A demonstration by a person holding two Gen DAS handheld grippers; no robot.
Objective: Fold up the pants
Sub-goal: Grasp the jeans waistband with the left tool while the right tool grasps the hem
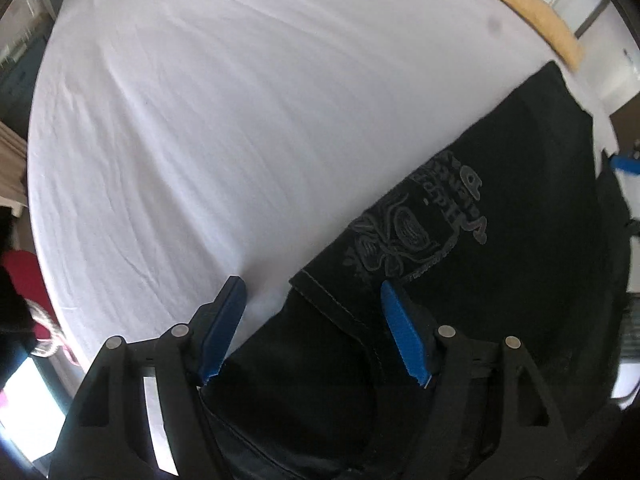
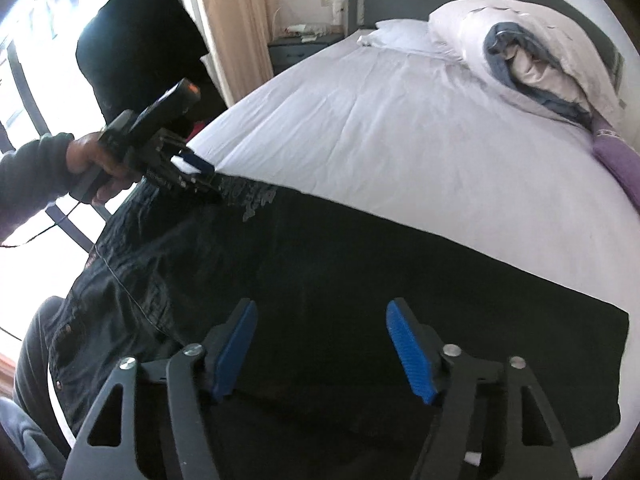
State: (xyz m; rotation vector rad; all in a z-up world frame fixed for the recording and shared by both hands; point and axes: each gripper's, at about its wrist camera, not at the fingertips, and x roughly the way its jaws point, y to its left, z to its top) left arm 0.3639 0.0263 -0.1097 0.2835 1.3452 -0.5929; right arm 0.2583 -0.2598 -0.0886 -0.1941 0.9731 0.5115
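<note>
Pants (image 2: 340, 264) lie flat on the bed (image 2: 400, 120), dark cloth spread along its near edge, long axis running across the right wrist view from the waist end at the left to a squared-off end at the right.

Left tongs (image 1: 312, 308) point steeply down over one end; jaws partly apart, nothing pinched. A stitched edge of the pants (image 1: 480, 200) sits between and just beyond the pads, printed emblem further out.

Right tongs (image 2: 320, 328) hover over the middle of the cloth, jaws likewise partly apart and empty (pads clear of the fabric as far as I can tell).

Left tongs (image 2: 196, 168) also show in the right view, at the far left corner of the pants, held by a hand (image 2: 96, 164).

Judgement: the left is nearer an edge to grasp; the right would need to travel along the axis to the opposite end.
</note>
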